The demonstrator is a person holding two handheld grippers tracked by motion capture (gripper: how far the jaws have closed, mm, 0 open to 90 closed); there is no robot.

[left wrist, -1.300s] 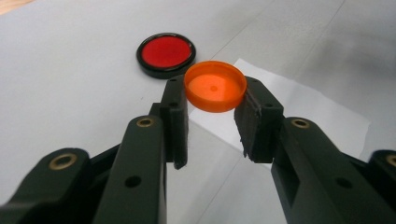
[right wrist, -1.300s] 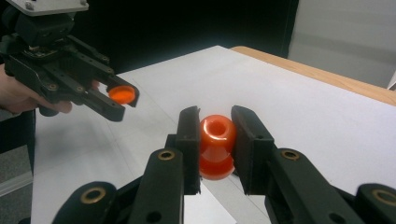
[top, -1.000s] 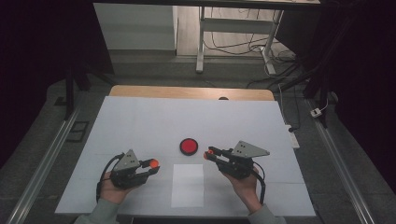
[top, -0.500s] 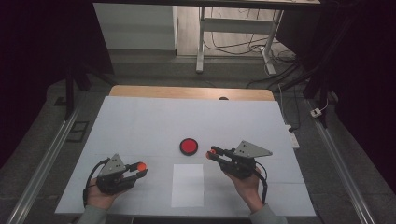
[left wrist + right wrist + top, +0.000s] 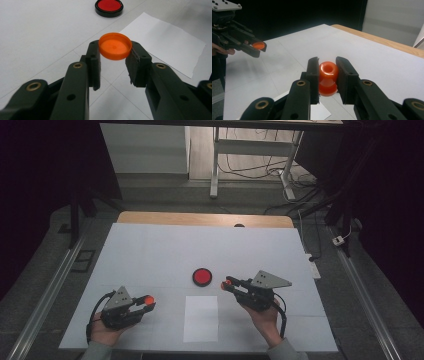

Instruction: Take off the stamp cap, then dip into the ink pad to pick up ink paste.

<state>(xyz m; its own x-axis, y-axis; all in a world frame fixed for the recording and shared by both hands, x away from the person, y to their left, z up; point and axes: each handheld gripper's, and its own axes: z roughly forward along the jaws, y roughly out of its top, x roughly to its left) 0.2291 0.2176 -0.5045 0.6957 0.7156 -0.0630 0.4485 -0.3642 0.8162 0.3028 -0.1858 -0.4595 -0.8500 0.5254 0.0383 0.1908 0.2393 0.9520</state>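
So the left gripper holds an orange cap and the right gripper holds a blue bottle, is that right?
Not quite. The left gripper does hold the orange cap, but the small bottle in the right gripper is orange, not blue, as the right gripper view shows.

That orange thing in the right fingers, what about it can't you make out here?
- Orange bottle-like piece, right gripper view: its sides are covered by the fingers; its underside faces away.
- High view: it is too small, a mere orange dot at the right gripper.
- Its inside: only a dark opening on top.

Open tabletop (image 5: pixel 150 250) all round; red dish (image 5: pixel 202 277) and paper sheet (image 5: pixel 201 318) (flat) lie centrally.
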